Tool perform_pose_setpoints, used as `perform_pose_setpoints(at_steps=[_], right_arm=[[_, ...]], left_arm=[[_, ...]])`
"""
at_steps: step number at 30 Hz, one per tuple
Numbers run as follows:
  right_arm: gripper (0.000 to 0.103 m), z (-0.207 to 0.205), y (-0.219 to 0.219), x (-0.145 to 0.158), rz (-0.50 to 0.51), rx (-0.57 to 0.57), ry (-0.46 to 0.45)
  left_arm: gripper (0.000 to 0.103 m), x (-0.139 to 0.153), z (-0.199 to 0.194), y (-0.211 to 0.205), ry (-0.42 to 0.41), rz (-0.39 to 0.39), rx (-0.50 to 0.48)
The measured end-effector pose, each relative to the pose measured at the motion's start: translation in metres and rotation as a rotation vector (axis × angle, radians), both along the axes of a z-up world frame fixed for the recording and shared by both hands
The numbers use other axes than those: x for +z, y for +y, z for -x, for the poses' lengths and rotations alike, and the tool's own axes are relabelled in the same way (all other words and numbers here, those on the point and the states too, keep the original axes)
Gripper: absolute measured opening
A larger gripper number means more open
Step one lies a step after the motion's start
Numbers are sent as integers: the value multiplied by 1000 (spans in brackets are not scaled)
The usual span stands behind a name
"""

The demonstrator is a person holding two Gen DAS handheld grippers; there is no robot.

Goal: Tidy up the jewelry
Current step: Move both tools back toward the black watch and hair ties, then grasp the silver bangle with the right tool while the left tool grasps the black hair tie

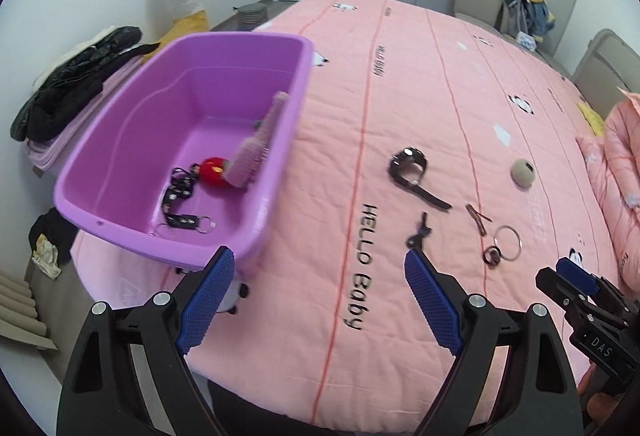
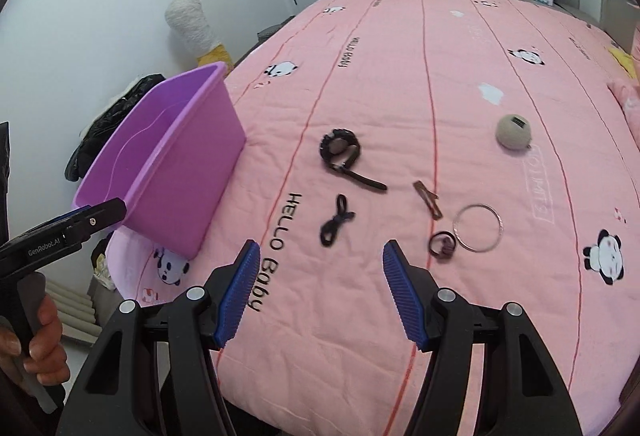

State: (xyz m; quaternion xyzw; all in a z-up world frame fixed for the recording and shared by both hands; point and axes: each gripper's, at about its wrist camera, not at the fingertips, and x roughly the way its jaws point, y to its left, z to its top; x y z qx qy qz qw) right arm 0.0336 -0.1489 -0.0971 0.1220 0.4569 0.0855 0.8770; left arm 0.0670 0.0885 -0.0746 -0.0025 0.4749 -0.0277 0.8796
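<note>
- Six loose pieces on the pink bed (image 2: 360, 76), right of the tub (image 1: 120, 140).
- Tub holds lanyard (image 1: 180, 204), red ball (image 1: 213, 172), comb (image 1: 256, 140).
- Left gripper (image 1: 316, 300): spread, empty.
- Then tie (image 2: 336, 226), watch (image 2: 344, 154), clip (image 2: 428, 200), small ring (image 2: 442, 244), bangle (image 2: 478, 228), beige ball (image 2: 514, 132).
- Right gripper (image 2: 320, 296): spread, empty, near tie.

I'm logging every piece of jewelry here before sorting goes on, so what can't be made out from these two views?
- Purple bin contents: the right wrist view shows only its outer wall, which hides them.
- Thin chain by the black strap in the bin: too small and faint in the left wrist view.
- Black cord on the bedspread: blurred in both views; its type is unclear.
- Right gripper in the left wrist view: cut off by the edge.
</note>
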Motion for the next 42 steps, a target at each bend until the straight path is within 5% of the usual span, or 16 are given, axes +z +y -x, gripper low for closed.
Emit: perform_pose_setpoints(at_steps=[14, 30, 42], right_arm=[[66, 35, -103, -55, 72, -191, 27], [75, -48, -149, -147, 87, -227, 150], [75, -102, -142, -179, 90, -214, 222]], left_arm=[[86, -67, -10, -74, 46, 32, -63], [93, -142, -57, -124, 86, -45, -89], [93, -177, -81, -143, 119, -67, -85]])
